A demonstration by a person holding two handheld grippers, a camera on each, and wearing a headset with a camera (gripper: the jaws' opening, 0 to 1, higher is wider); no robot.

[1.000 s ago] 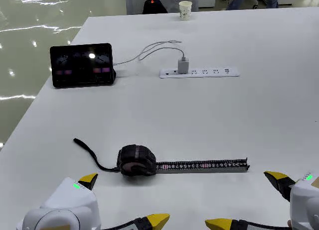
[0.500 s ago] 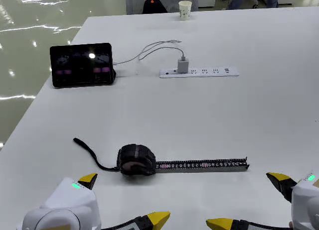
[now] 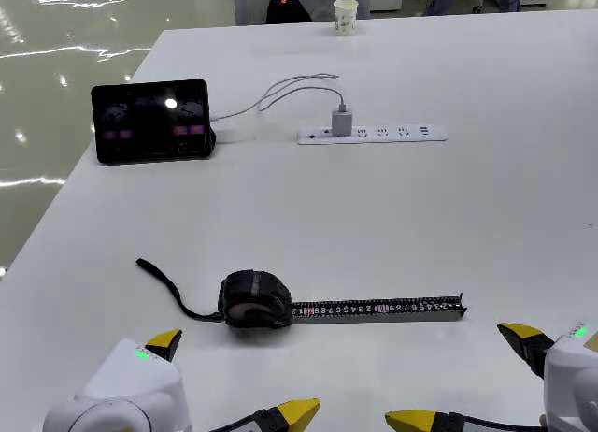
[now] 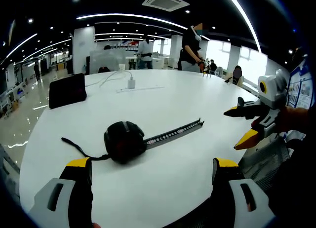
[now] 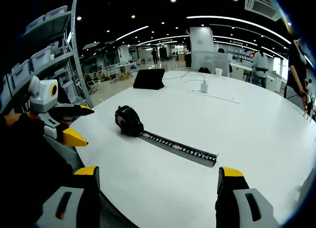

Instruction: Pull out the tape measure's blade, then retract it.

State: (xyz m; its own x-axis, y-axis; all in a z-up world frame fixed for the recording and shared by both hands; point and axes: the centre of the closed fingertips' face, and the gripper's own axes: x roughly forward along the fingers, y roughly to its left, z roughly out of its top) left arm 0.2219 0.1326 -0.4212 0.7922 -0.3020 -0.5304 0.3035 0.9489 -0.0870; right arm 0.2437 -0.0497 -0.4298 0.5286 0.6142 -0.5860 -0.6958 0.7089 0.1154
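Observation:
A black tape measure [image 3: 253, 301] lies on the white table [image 3: 392, 217], its blade [image 3: 378, 309] pulled out flat to the right and its wrist strap [image 3: 161, 283] trailing left. My left gripper [image 3: 232, 377] stands open in front of the case, apart from it. My right gripper [image 3: 465, 377] is open too, just in front of the blade's hooked end. In the left gripper view the case [image 4: 124, 140] and blade [image 4: 175, 133] lie beyond the open left gripper [image 4: 150, 163]. The right gripper [image 5: 157, 172] faces the blade [image 5: 177, 148] and case [image 5: 128, 120], holding nothing.
A dark tablet [image 3: 151, 121] stands at the back left. A white power strip [image 3: 374, 134] with a plugged-in charger [image 3: 342, 123] and cable lies behind the tape. A paper cup [image 3: 346, 18] stands at the far edge. The table's left edge runs close by.
My left gripper has sunk slightly lower in the head view. The tape measure, its blade and the right gripper stay where they were.

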